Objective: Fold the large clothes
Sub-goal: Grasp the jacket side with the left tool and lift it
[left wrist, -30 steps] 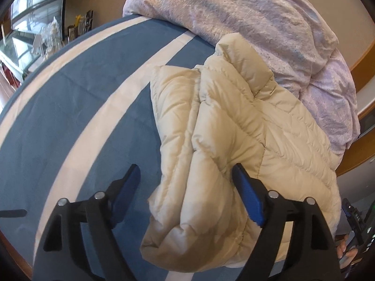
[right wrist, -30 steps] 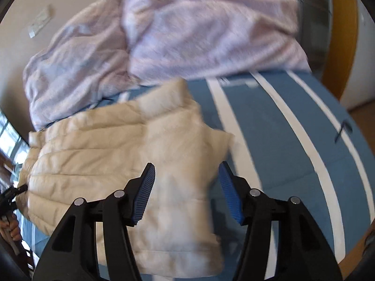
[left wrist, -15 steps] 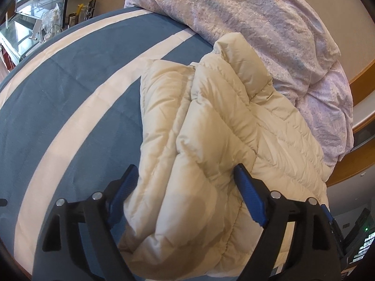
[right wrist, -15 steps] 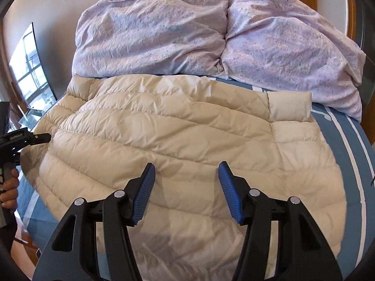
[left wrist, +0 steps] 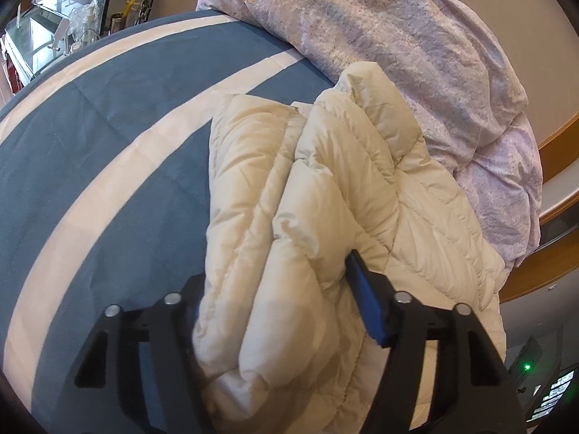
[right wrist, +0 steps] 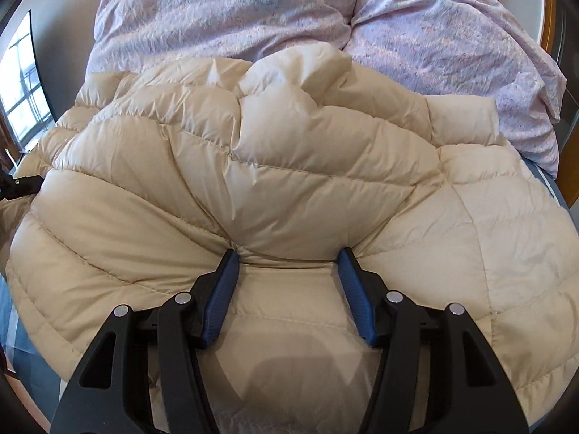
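Note:
A cream quilted puffer jacket (left wrist: 325, 188) lies on a blue bedspread with white stripes (left wrist: 90, 144). In the left wrist view my left gripper (left wrist: 275, 289) is open, its jaws wide around a thick folded edge of the jacket that fills the gap and hides most of the left finger. In the right wrist view the jacket (right wrist: 289, 166) fills the frame. My right gripper (right wrist: 287, 256) is open, its blue pads pressed into the padding with a puffed ridge bulging between them.
A rumpled lilac duvet (left wrist: 398, 36) is heaped at the head of the bed, right behind the jacket, also in the right wrist view (right wrist: 271, 7). A wooden bed frame (left wrist: 542, 267) runs on the right. A cluttered shelf (left wrist: 83, 29) stands beyond the far bed edge.
Both grippers have moved forward onto the jacket. The left jaws now straddle its folded edge; the right swung from the bedspread side over the jacket and pushed into the padding.

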Motion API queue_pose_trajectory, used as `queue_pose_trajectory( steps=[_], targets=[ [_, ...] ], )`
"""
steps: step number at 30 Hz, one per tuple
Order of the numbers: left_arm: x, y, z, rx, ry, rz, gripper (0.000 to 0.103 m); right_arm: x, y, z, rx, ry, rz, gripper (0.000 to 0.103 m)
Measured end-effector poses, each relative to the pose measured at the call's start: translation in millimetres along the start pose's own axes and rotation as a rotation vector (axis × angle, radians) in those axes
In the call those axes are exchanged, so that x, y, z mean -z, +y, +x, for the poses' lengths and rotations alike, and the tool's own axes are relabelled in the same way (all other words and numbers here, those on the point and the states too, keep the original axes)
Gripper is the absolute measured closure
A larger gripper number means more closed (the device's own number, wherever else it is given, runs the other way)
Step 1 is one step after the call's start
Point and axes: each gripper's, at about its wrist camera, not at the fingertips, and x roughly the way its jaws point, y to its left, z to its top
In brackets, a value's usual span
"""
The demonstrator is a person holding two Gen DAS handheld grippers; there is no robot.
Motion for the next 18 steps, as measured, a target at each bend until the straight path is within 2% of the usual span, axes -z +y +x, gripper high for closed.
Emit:
queue_pose_trajectory(
  steps=[5, 8, 11, 18],
  targets=[
    [-2.9, -6.3, -5.9, 0.03, -0.011, 0.015, 0.068, 1.2, 0.7, 2.0, 0.005, -0.004, 0.003, 0.044],
    [-5.4, -11.5, -12.7, 0.051, -0.021, 0.023, 0.076, 1.4, 0.7, 2.5, 0.007, -0.006, 0.004, 0.044],
    [-9.1, -19.0, -25.4, 0.089, -0.042, 0.03, 0.08, 1.2, 0.3, 2.5, 0.005, -0.004, 0.006, 0.044],
    [-16.4, -44.7, -55.0, 0.185, -0.088, 0.05, 0.084, 1.0, -0.3, 2.1, 0.004, -0.004, 0.005, 0.044]
  ],
)
